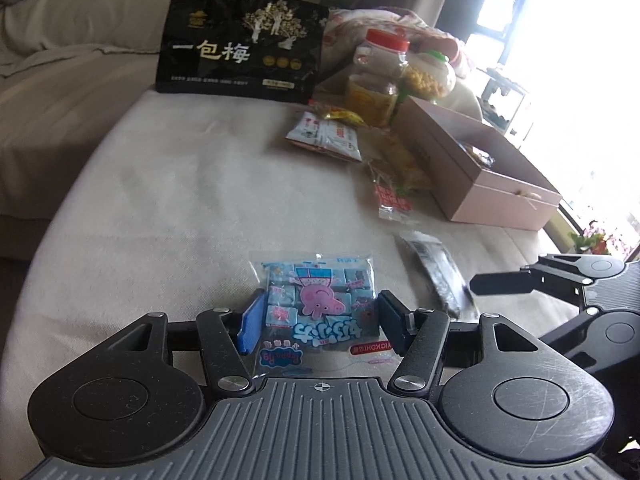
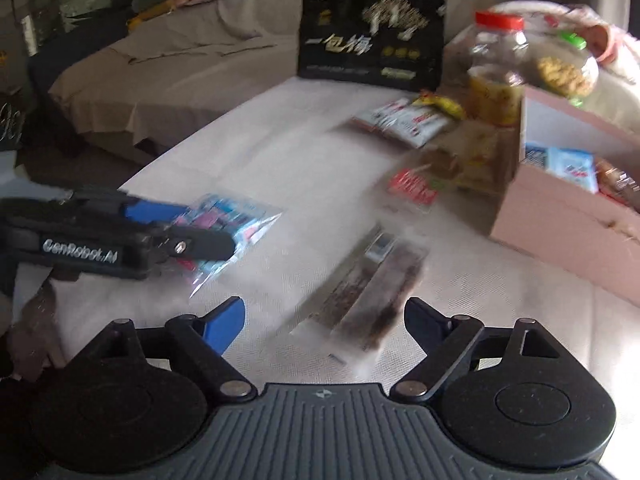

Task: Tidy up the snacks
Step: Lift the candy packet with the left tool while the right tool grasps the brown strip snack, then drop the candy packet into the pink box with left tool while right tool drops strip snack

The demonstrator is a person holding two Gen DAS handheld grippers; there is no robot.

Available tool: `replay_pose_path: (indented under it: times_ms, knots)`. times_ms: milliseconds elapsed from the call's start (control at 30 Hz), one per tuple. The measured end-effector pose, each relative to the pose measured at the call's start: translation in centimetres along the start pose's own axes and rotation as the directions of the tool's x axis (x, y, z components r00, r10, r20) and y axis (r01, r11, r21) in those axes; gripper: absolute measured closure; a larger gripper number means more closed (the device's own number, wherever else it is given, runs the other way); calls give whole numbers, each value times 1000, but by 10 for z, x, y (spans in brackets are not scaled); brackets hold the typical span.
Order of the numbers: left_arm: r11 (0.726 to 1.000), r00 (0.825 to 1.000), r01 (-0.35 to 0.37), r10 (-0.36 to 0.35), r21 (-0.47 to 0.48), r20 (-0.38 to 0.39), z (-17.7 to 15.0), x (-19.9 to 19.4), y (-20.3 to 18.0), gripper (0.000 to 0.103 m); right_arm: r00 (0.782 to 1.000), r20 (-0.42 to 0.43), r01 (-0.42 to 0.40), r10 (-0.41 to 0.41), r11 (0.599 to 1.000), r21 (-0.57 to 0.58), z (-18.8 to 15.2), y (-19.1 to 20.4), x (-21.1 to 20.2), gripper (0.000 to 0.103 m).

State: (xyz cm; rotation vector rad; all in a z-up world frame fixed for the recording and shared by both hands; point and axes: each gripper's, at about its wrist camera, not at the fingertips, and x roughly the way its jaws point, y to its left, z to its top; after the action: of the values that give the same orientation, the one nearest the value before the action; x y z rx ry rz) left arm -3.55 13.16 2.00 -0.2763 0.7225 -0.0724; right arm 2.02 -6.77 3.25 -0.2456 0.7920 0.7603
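Left gripper point(image 1: 318, 322): blue pads sit at either edge of the Peppa Pig candy bag point(image 1: 320, 300); they look pressed onto it, clamped across its width.
Candy bag position: at the near middle of the cloth, print upside down to the left wrist view; in the right wrist view it hangs crumpled in the left gripper's grasp, seemingly just off the cloth.
Right gripper point(image 2: 324, 318): jaws apart, not pressing on anything; the dark snack strip pack point(image 2: 372, 292) lies between and just ahead of them.
Strip pack axis: long axis runs away from the right gripper, tilted toward the box; the jaws straddle its narrow width at the near end.
Nearer hand: right gripper for the strip pack; the left is already occupied.
Key relation: pink cardboard box point(image 2: 560, 216) lies ahead and to the right of both grippers, open, with packets already inside.
Judgement: both items likely go into the box; the right gripper needs to close on the strip first.
Surface: pale cloth-covered table point(image 1: 160, 200), soft-looking.
Other snacks: black plum bag point(image 1: 242, 48) standing at the far edge, red-lidded jar point(image 1: 378, 80), loose sachets point(image 1: 328, 136) near the box.
Room: sofa point(image 1: 60, 40) behind with plush toys, bright window to the right.
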Motion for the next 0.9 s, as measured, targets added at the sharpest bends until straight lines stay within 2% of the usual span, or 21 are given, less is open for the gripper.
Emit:
replay_pose_path:
  times_ms: [133,333,433,533,567,600,733,900]
  knots:
    - [999,1000,26,-25,21,-11,2,1,-6,37,994,43,94,-96,995,31,2,-5,-4,15]
    - [998,999,29,-28,50,-34,2,4,-18,37,992,34,117,-121,988,96,7,-16,6,16]
    - [998,999,20,-18,57,-34,2,3,-21,37,995,31,95,-99,988,123,14,-17,15,23]
    - [998,1000,6,-4,60,-30,2,0,-22,37,995,-3,95,-95,993,64,15,-5,23,42]
    - [998,1000,3,-1,59,-29,2,-1,-22,37,995,-9,96,-96,995,36,14,-1,23,52]
    - [998,1000,1,1,60,-30,3,-2,-23,37,996,-14,92,-92,996,19,12,1,22,56]
    - [997,1000,0,2,80,-26,2,-8,-29,37,995,-14,98,-98,995,17,3,1,3,64]
    - [988,999,42,-36,149,-37,-2,-15,-53,37,989,75,128,-129,992,17,-15,-10,-52,65]
